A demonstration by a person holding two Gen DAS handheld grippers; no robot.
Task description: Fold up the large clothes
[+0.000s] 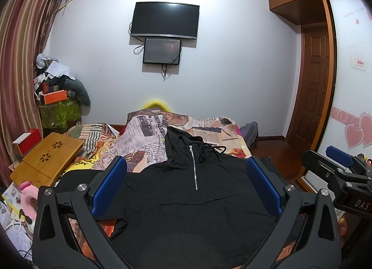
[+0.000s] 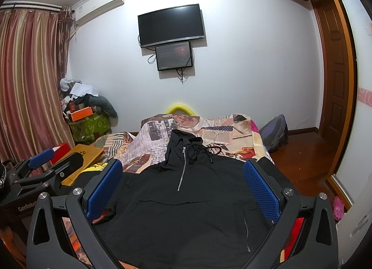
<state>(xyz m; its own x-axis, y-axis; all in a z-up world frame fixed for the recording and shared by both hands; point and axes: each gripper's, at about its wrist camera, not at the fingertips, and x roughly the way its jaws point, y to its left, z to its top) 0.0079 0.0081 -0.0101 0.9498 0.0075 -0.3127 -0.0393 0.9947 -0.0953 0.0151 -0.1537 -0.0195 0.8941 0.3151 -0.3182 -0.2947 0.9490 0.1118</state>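
A black hooded jacket (image 1: 186,199) with a short silver zip lies spread flat, front up, on the bed, hood pointing away. It also shows in the right wrist view (image 2: 181,211). My left gripper (image 1: 186,176) is open and empty, held above the jacket's chest, its blue pads (image 1: 109,185) wide apart. My right gripper (image 2: 182,176) is open and empty too, above the jacket, to the right of the left one. The right gripper shows at the right edge of the left wrist view (image 1: 337,166), and the left gripper shows at the left edge of the right wrist view (image 2: 41,159).
The bed has a newspaper-print cover (image 1: 148,134). A wooden lap table (image 1: 46,157) and clutter lie at the left. A backpack (image 2: 274,132) sits on the wooden floor to the right. A TV (image 1: 165,20) hangs on the far wall, and a wardrobe (image 1: 348,83) stands at the right.
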